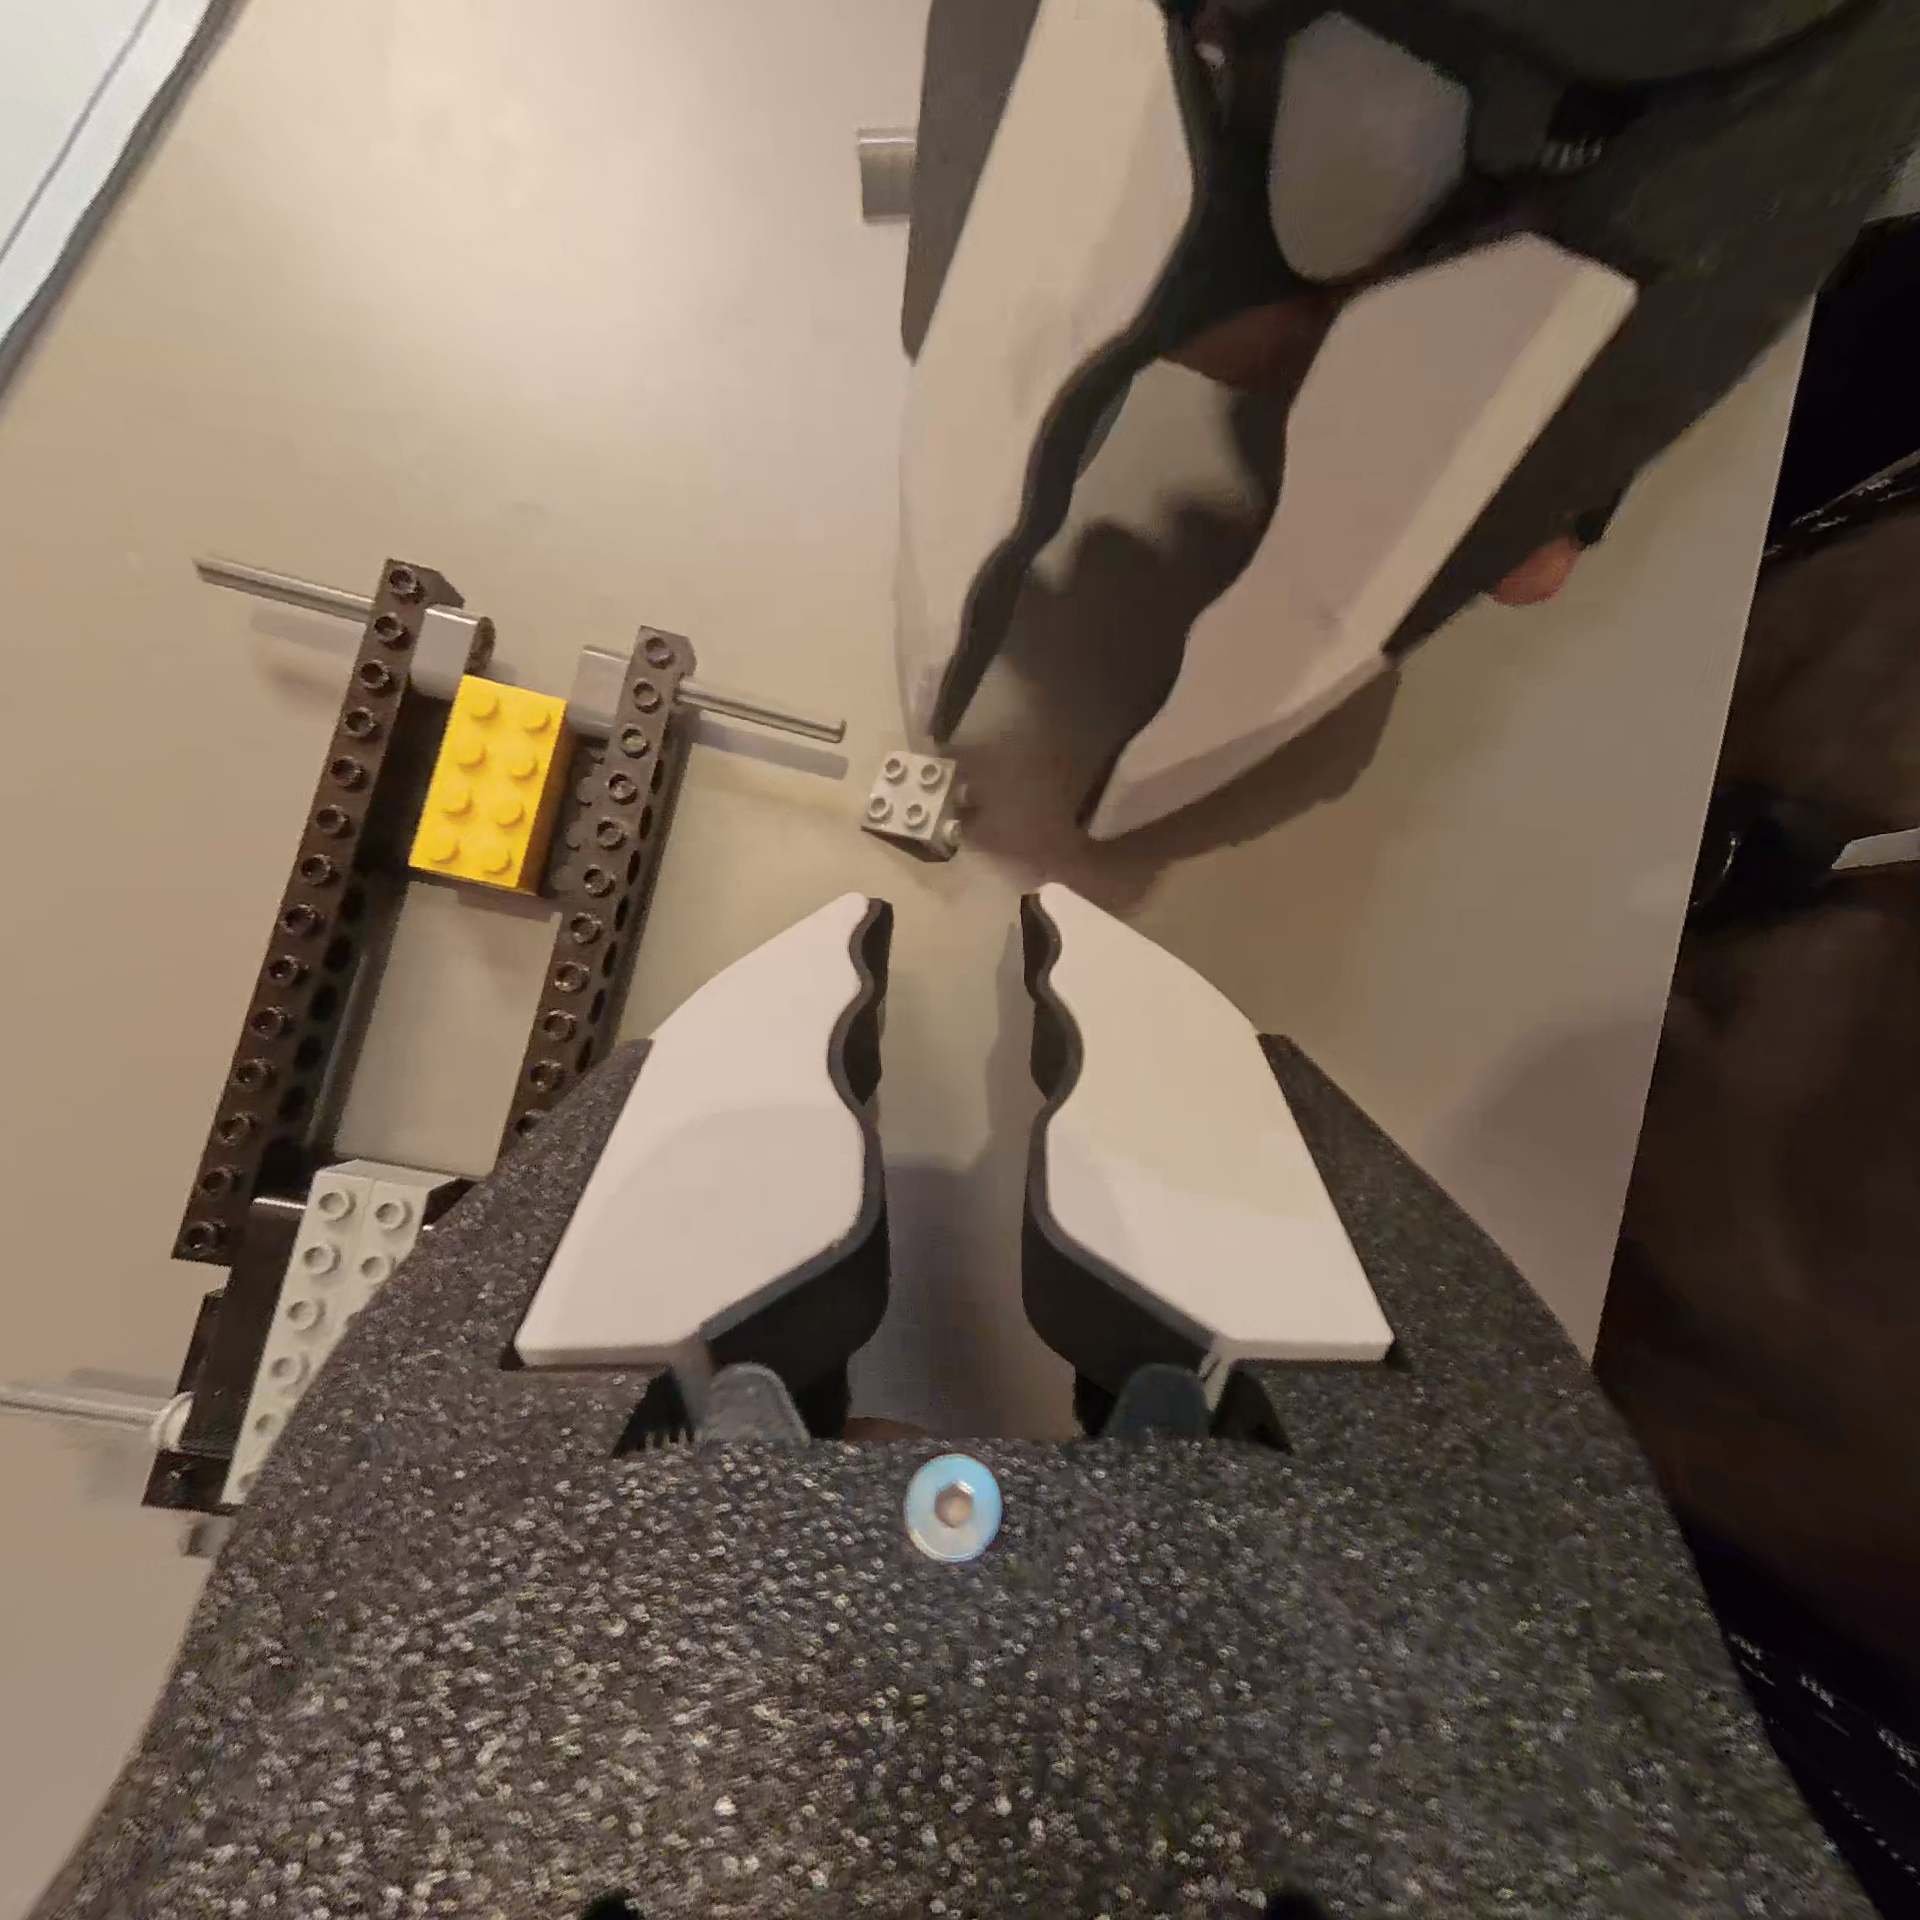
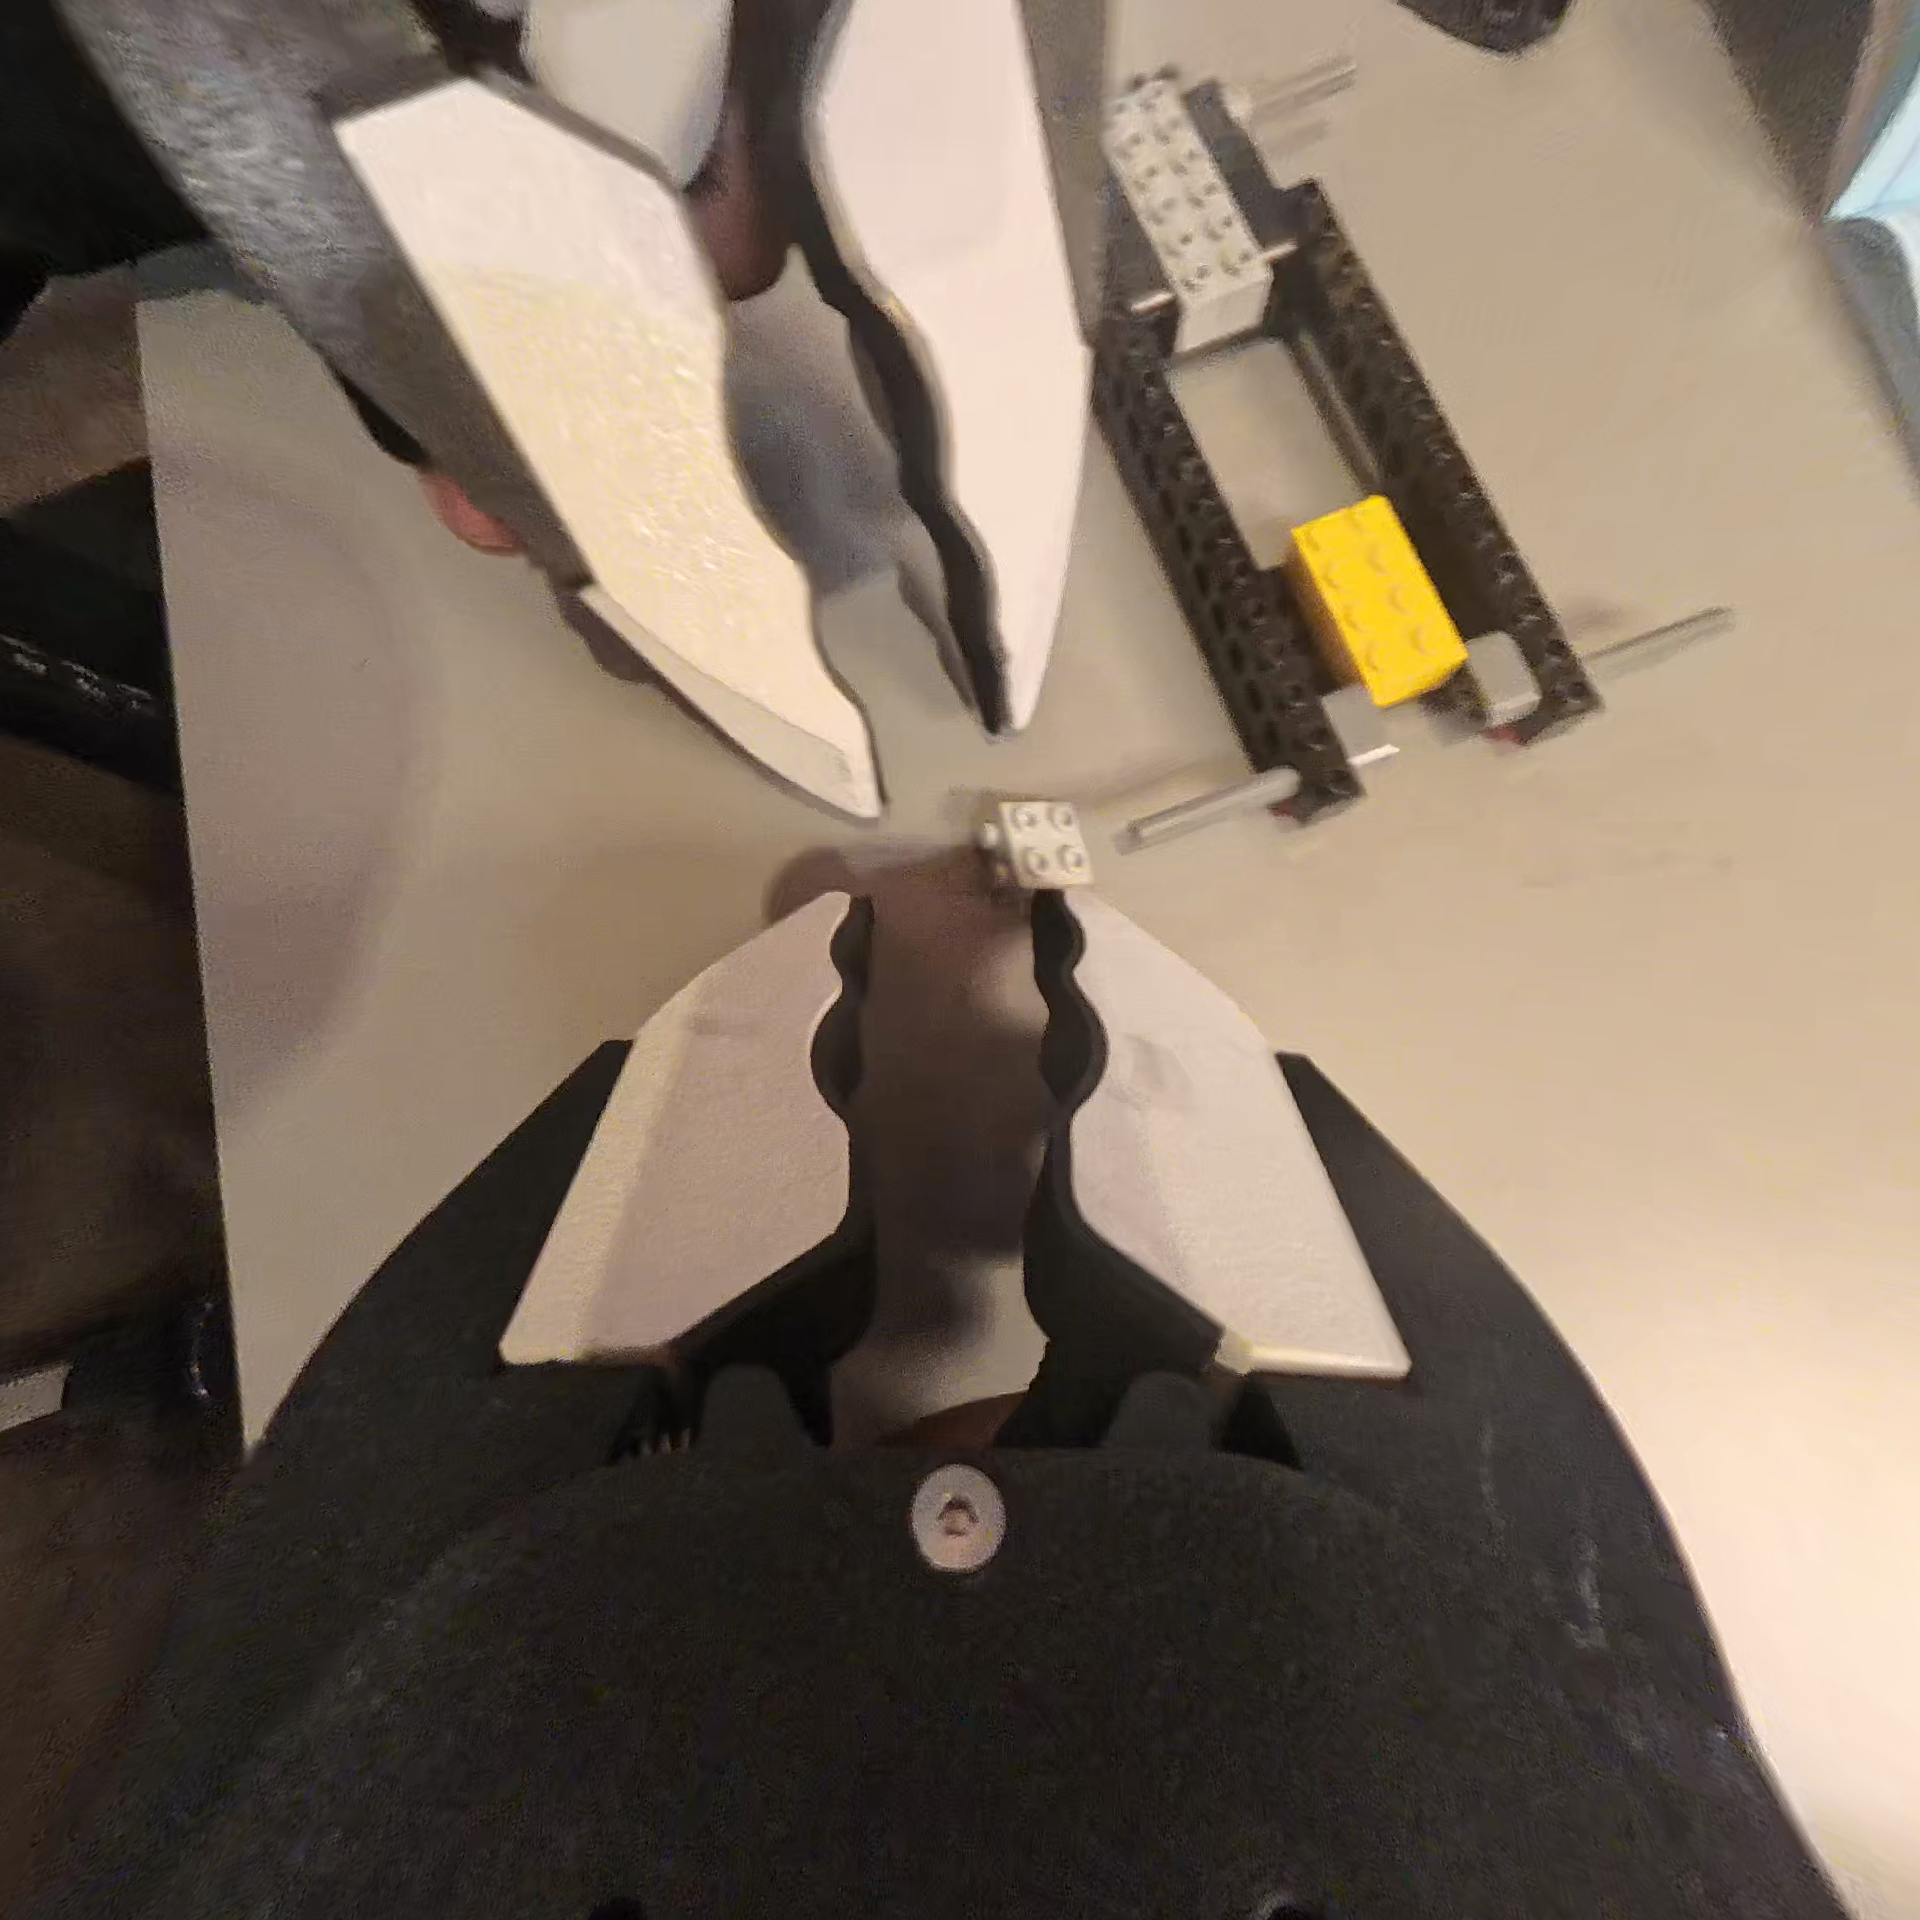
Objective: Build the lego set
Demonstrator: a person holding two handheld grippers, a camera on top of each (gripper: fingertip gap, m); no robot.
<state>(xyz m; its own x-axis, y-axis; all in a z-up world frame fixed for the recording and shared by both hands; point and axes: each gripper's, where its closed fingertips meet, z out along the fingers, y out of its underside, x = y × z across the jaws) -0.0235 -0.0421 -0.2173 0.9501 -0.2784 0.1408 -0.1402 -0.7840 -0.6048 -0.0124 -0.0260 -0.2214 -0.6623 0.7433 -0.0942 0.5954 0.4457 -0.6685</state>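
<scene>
Illumination: warm, moderate, diffuse, from overhead. Soft shadows fall on the beige table (image 1: 520, 312) beneath both grippers, darkest between the right gripper (image 2: 951, 904) fingers. Motion blur smears the right wrist view throughout; the left wrist view is sharper, with blur on the far gripper only. Wide-angle distortion bends straight edges near the borders. Glare: mild, on white finger faces

Pale beige tabletop (image 1: 436, 312) w/ matte finish under warm, soft light that throws diffuse shadows, its straight edge (image 1: 1704, 935) dropping to dark, blurred surroundings (image 1: 1808, 1143), and a lighter whitish strip (image 1: 62, 156) past the far corner
</scene>
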